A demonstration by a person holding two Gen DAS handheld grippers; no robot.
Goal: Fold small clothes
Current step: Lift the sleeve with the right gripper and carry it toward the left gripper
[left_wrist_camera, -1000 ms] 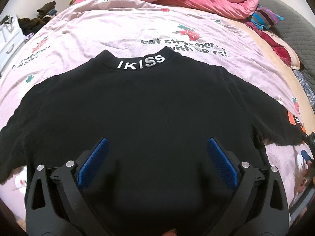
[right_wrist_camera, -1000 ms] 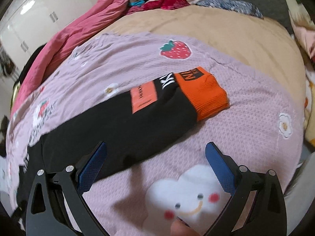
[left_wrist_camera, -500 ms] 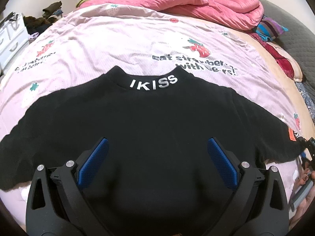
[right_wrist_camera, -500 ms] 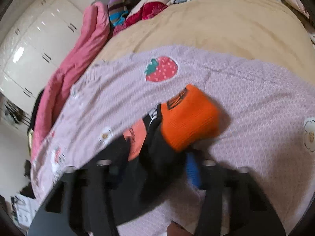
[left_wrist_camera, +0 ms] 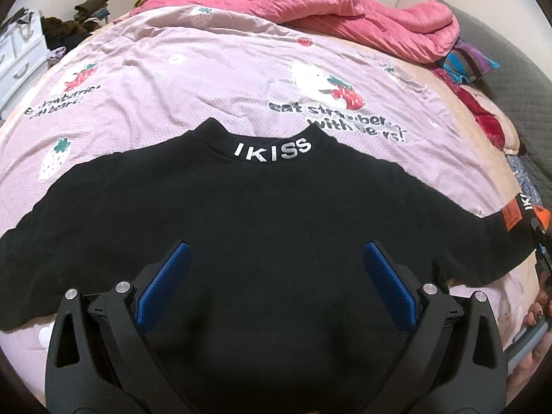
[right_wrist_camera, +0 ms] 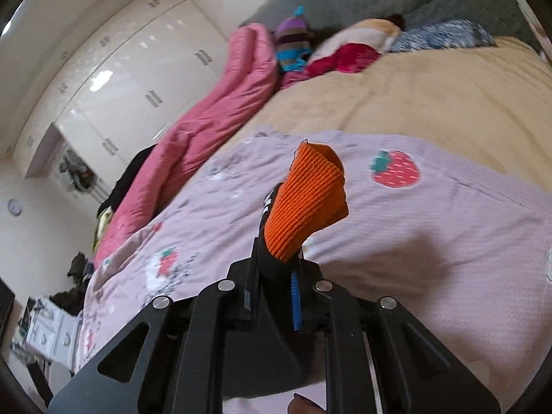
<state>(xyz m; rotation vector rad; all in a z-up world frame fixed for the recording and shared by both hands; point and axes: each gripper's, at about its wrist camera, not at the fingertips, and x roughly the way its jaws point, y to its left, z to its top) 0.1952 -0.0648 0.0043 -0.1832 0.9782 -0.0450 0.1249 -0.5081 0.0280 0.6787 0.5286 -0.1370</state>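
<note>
Left wrist: black sweatshirt (left_wrist_camera: 262, 234) flat on the bed (left_wrist_camera: 207, 79); left hand-held gripper (left_wrist_camera: 272, 289) wide open, empty, above it. Right wrist: right hand-held gripper (right_wrist_camera: 276, 276) closing on the sleeve at its orange cuff (right_wrist_camera: 307, 203); carry it inward, keep tension.

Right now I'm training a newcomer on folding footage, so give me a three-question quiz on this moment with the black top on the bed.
1. True or false: the left gripper has its jaws apart with nothing pinched between them.
2. Which part of the black sweatshirt sits between the closing jaws of the right gripper? A) collar B) sleeve end with the orange cuff C) bottom hem
3. Fill in: the white letters on the collar read ____.

Key
1. True; it hovers over the sweatshirt's body.
2. B; the cuff sticks up past the fingers, lifted off the pink strawberry sheet.
3. IKISS.
</note>
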